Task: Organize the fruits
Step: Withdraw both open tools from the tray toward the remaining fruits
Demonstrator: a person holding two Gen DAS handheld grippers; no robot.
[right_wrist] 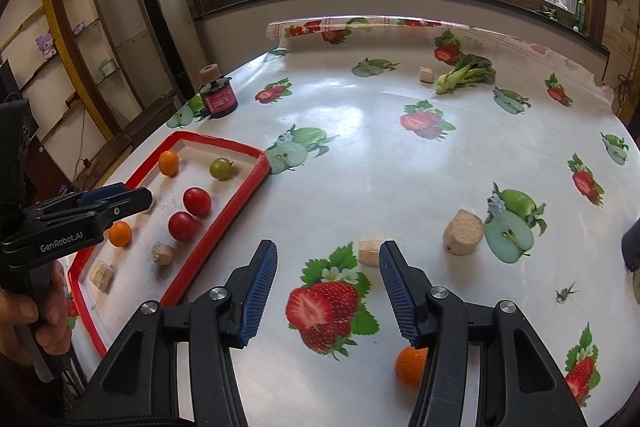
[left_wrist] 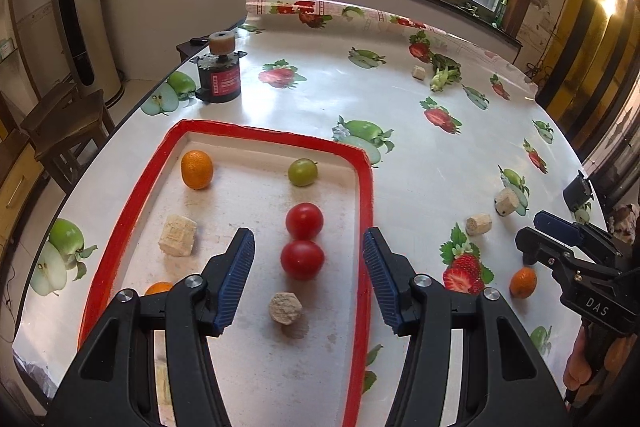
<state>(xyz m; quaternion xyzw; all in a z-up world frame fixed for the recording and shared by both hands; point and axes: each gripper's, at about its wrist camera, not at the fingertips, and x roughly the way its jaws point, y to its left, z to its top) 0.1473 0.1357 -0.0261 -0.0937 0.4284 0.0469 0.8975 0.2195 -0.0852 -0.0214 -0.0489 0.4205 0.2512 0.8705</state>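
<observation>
Lettering "GenRobot.AI" marks left tongs (right_wrist: 120,197); "DAS" marks right tongs (left_wrist: 538,233).

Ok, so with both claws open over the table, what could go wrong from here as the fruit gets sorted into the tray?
1. The small orange on the table sits half hidden under the right claw; a blind grab may roll it away.
2. The two red tomatoes touch in the red-rimmed tray; dropping fruit nearby could knock them.
3. Beige chunks lie among the fruit and might get picked by mistake.
</observation>
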